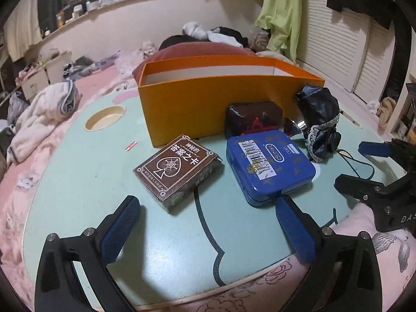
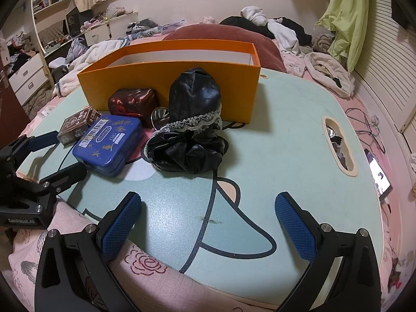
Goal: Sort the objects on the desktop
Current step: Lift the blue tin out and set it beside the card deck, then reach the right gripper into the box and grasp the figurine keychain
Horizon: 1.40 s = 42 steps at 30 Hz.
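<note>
A brown card box [image 1: 179,171] and a blue tin [image 1: 269,166] lie side by side on the pale green lap table [image 1: 91,171], in front of an orange box [image 1: 208,98]. Behind the tin sit a dark red pouch [image 1: 253,117] and a black lace-trimmed bundle [image 1: 321,122]. My left gripper [image 1: 208,215] is open just short of the card box and tin, nothing between its fingers. My right gripper [image 2: 208,215] is open over bare table, the black bundle [image 2: 192,119] ahead of it and the blue tin [image 2: 109,143] to its left. Each gripper shows at the edge of the other's view.
A round cup hole [image 1: 105,121] is set in the table's far left, a slot handle [image 2: 338,145] at its right. The table rests on a pink bed with blankets [image 1: 44,119] and clothes around. A phone [image 2: 381,175] and cables lie right of the table.
</note>
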Each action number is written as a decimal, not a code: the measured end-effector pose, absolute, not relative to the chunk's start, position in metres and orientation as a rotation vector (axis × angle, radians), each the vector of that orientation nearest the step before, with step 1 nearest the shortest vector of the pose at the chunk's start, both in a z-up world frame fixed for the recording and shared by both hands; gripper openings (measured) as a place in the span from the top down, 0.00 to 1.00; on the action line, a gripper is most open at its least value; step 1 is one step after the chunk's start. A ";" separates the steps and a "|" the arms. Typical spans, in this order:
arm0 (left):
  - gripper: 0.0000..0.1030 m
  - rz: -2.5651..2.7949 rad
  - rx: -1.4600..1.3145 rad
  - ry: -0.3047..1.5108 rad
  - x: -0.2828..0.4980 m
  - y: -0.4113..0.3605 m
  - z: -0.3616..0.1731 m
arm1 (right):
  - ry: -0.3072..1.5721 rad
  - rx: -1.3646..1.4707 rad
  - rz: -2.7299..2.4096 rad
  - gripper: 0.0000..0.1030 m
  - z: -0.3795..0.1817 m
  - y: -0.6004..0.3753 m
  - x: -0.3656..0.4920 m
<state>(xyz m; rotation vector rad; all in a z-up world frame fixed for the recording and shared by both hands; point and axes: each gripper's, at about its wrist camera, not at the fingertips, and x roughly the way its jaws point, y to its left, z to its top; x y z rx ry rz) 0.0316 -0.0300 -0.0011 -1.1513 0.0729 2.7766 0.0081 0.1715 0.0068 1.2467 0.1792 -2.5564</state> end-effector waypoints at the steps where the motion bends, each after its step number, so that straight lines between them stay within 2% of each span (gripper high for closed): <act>1: 0.00 2.779 -1.146 0.071 0.034 -0.031 -0.001 | 0.179 1.246 -2.557 0.01 0.007 0.172 0.008; 7: 0.00 2.784 -1.123 0.063 0.034 -0.031 -0.005 | 0.131 1.213 -2.562 0.01 0.016 0.175 0.021; 9: 0.00 2.785 -1.120 0.061 0.034 -0.032 -0.006 | 0.104 1.174 -2.566 0.11 0.021 0.175 0.031; 11: 0.00 2.786 -1.119 0.061 0.034 -0.033 -0.006 | 0.092 1.138 -2.575 0.37 0.026 0.173 0.038; 12: 0.00 2.788 -1.119 0.061 0.034 -0.033 -0.006 | 0.091 1.126 -2.574 0.44 0.029 0.170 0.041; 14: 0.00 2.790 -1.118 0.060 0.035 -0.033 -0.006 | 0.071 1.099 -2.558 0.66 0.036 0.166 0.043; 16: 0.00 2.789 -1.118 0.060 0.035 -0.034 -0.006 | -0.023 1.061 -2.523 0.73 0.049 0.164 0.040; 19: 0.00 2.789 -1.118 0.060 0.035 -0.034 -0.006 | -0.192 1.046 -2.414 0.74 0.078 0.159 0.014; 22: 0.00 2.789 -1.118 0.060 0.035 -0.034 -0.006 | -0.267 1.087 -2.320 0.74 0.103 0.138 -0.028; 25: 0.00 2.789 -1.117 0.061 0.035 -0.034 -0.006 | -0.258 1.219 -2.220 0.72 0.108 0.105 -0.078; 31: 0.00 2.791 -1.111 0.058 0.036 -0.034 -0.006 | -0.141 1.470 -2.189 0.72 0.076 0.044 -0.146; 36: 0.00 2.791 -1.103 0.055 0.036 -0.035 -0.006 | -0.099 1.640 -2.218 0.71 0.041 0.020 -0.179; 38: 0.00 2.791 -1.100 0.053 0.036 -0.035 -0.006 | -0.099 1.680 -2.220 0.65 0.029 0.019 -0.187; 42: 0.00 2.790 -1.093 0.047 0.035 -0.034 -0.006 | -0.061 1.741 -2.189 0.64 0.022 0.018 -0.191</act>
